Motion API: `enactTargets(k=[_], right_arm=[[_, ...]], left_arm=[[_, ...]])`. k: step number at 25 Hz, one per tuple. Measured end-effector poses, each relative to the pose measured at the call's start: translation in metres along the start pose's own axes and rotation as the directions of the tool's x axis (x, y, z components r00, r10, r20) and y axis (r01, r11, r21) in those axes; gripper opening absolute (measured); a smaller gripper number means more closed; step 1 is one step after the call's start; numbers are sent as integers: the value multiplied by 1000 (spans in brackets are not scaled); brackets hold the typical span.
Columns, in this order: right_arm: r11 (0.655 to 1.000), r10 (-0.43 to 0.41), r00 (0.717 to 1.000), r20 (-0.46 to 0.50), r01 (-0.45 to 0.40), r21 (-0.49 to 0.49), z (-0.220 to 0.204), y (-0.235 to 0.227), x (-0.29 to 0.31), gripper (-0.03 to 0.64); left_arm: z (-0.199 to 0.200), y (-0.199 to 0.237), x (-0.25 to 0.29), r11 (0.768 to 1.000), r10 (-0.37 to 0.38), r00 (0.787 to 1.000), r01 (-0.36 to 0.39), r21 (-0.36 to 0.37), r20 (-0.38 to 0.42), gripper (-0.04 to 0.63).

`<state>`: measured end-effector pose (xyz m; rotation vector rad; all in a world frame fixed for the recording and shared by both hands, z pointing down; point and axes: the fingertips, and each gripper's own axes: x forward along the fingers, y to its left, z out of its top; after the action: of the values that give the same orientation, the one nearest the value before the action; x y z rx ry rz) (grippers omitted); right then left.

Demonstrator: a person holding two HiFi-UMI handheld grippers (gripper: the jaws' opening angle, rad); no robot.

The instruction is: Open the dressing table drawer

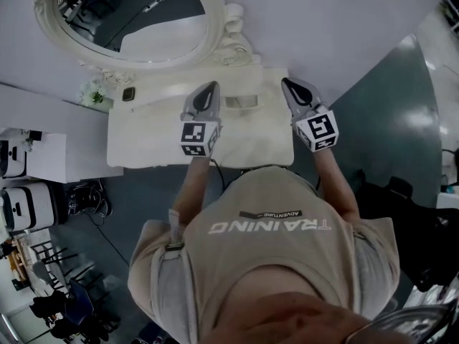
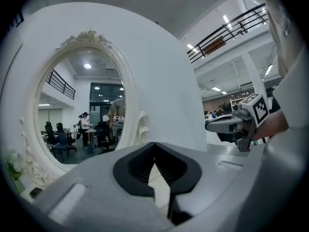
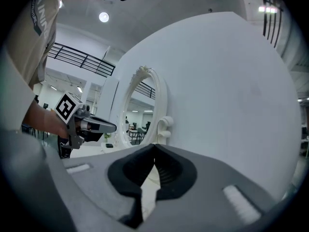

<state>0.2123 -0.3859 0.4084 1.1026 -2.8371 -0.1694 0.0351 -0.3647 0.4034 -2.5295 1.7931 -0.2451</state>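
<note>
Progress: not begun, by my reading. Nothing juts from the near edge of the cream-white, smooth-painted dressing bench (image 1: 143, 140), so the drawer seems still shut. Reaching down, taking its pull and drawing it out are all left.
Drawer: under the bench top on the person's side. Its front and handle are hidden in every view.
Left gripper (image 1: 210, 90): above the bench top. Its grey fingers (image 2: 96, 187) are pressed together with nothing between them.
Right gripper (image 1: 290, 88): over the bench's right end, fingers likewise together and empty.
Finger make: moulded matt grey shells with black ribbed pads (image 2: 140, 166).
Mirror (image 1: 136, 13): oval glass in a carved, scrolled cream frame at the bench's back.
Small things: a dark square object (image 1: 128, 94) and a green sprig (image 1: 92, 96) at the bench's rear left.
</note>
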Motion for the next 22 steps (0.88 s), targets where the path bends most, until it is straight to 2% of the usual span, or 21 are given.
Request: enactTargets(k=[5,13,18,22], right_arm=[[999,-40,999,30,40,27,15,-7,-3,3],[998,-48,999,0,48,35,4,-13,-14,3],[999,-49,999,21,49,9,18,-22,-13,3],[999,-41,999,20,41,11,22,-22,-13,3]], left_arm=[[29,8,-3,999,23,999,-24,36,43,8],[15,-8,2,1000,-2,1000,2,6,23,8],[24,-20,9,996,-48,999,46,70,18,8],[30,-23,9,998,-33,999,31,54,32,8]])
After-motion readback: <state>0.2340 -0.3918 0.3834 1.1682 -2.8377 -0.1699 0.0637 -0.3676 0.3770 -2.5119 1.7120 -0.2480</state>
